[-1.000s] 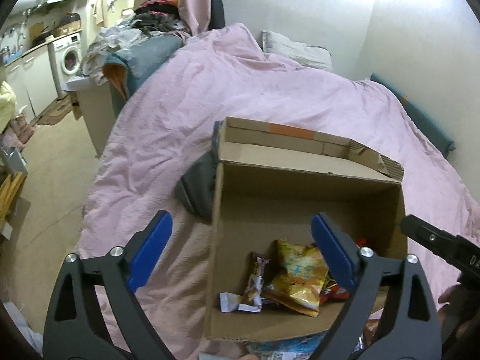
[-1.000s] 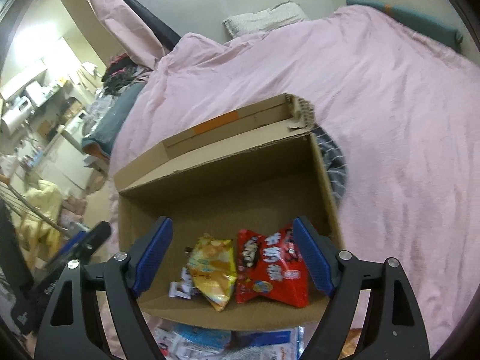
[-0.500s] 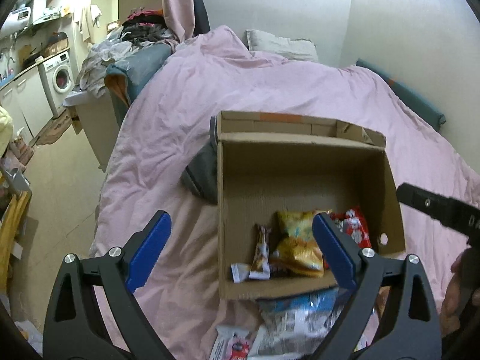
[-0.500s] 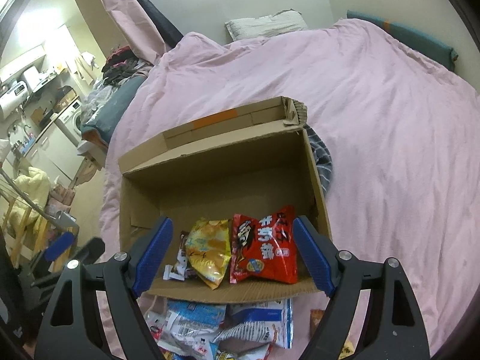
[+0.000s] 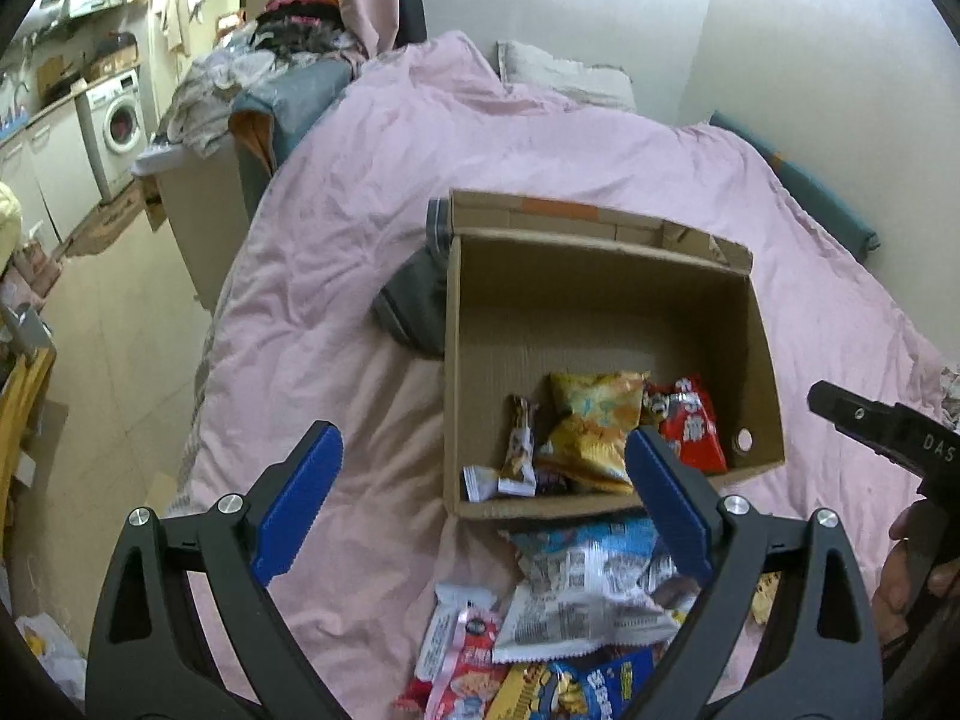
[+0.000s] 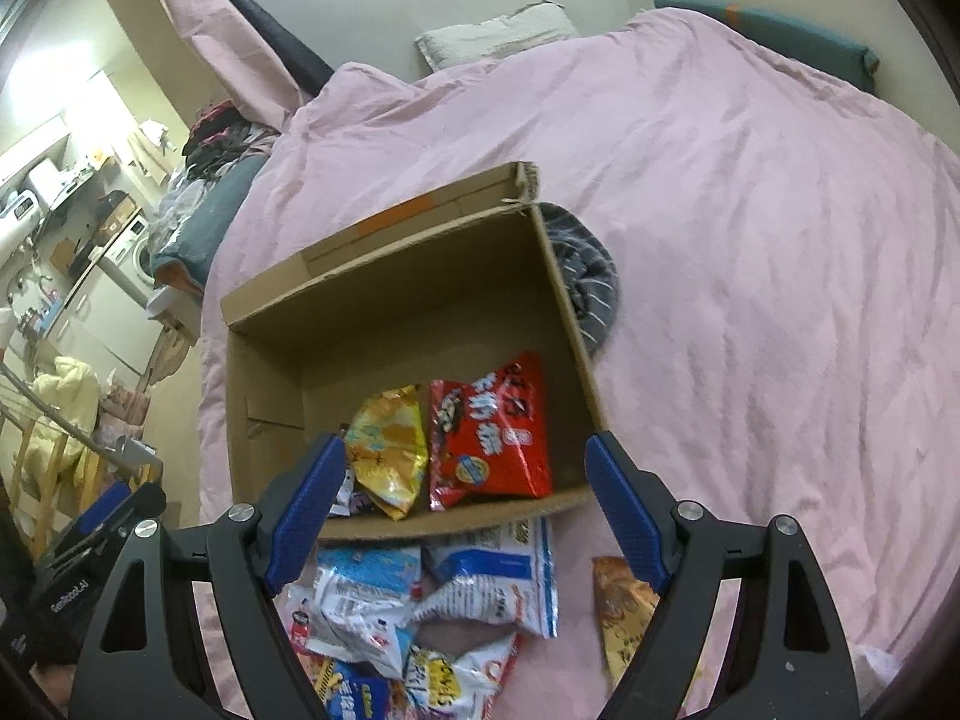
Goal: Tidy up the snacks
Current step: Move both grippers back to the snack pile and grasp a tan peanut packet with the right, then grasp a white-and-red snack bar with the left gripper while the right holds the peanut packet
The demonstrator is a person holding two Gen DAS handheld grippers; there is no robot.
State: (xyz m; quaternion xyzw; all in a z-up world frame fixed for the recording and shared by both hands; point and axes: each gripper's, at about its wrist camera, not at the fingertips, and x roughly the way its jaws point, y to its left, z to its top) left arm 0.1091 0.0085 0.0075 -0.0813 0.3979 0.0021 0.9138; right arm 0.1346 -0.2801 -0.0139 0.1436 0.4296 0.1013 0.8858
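An open cardboard box (image 5: 606, 294) (image 6: 414, 294) sits on a pink bed cover. Inside lie a yellow snack bag (image 5: 591, 426) (image 6: 390, 450), a red snack bag (image 5: 690, 426) (image 6: 489, 432) and a small bar (image 5: 521, 447). A pile of loose snack packets (image 5: 576, 594) (image 6: 432, 600) lies on the cover in front of the box. My left gripper (image 5: 483, 498) is open and empty, held above the box's near left corner. My right gripper (image 6: 465, 507) is open and empty, above the box's near edge. An orange-brown packet (image 6: 618, 612) lies at the right.
A grey striped cloth (image 6: 585, 282) (image 5: 414, 306) lies against the box's far side. A pillow (image 5: 564, 75) sits at the head of the bed. The bed's left edge drops to the floor (image 5: 120, 348), with a washing machine (image 5: 117, 126) and a cluttered counter beyond.
Both grippers have pulled back and risen from the box. The pile of packets in front of the box has come into view. Both stay open.
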